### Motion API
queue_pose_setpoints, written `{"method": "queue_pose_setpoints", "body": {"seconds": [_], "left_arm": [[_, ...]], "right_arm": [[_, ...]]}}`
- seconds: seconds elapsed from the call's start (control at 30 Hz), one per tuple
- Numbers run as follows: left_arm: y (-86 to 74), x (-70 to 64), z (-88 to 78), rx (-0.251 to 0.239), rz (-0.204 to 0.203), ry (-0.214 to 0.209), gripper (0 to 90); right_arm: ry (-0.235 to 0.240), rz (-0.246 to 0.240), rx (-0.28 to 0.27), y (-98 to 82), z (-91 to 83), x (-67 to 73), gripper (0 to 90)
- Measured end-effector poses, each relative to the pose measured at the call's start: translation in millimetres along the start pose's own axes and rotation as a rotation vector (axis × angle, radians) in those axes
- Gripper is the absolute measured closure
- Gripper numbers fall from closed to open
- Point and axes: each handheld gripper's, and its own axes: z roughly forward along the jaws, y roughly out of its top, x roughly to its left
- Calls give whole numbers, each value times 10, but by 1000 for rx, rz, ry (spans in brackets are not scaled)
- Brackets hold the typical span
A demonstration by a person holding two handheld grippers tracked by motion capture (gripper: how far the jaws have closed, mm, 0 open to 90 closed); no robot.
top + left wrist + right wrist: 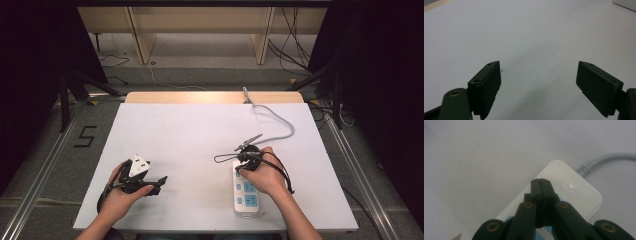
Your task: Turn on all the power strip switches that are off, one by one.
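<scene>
White power strip (247, 192) with blue socket faces lies flat on the counter (190, 140), near the front edge and toward the right corner, its long side running away from the person. A grey cable (277, 122) leaves its far end and curves off to the back edge of the counter. The right gripper (243, 159) sits over the far end of the strip, its two black jaws pressed flat together with nothing between them; in the right gripper view the closed tips (541, 185) point down over the strip's plain white end (571, 192), just short of where the cable (604, 161) joins. Whether the tips actually touch the casing I cannot tell. The left gripper (162, 181) rests near the front left part of the counter, well apart from the strip, its jaws spread wide over bare white surface and holding nothing.
</scene>
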Motion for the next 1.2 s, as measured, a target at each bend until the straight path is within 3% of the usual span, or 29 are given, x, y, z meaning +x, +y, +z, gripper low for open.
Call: {"method": "queue_pose_setpoints", "body": {"seconds": [0.67, 1.2], "left_arm": [[1, 5, 3, 4, 2, -2, 202], [1, 10, -2, 5, 2, -1, 202]], "right_arm": [[6, 6, 12, -23, -116, 8, 900], [30, -11, 55, -59, -164, 33, 900]]}}
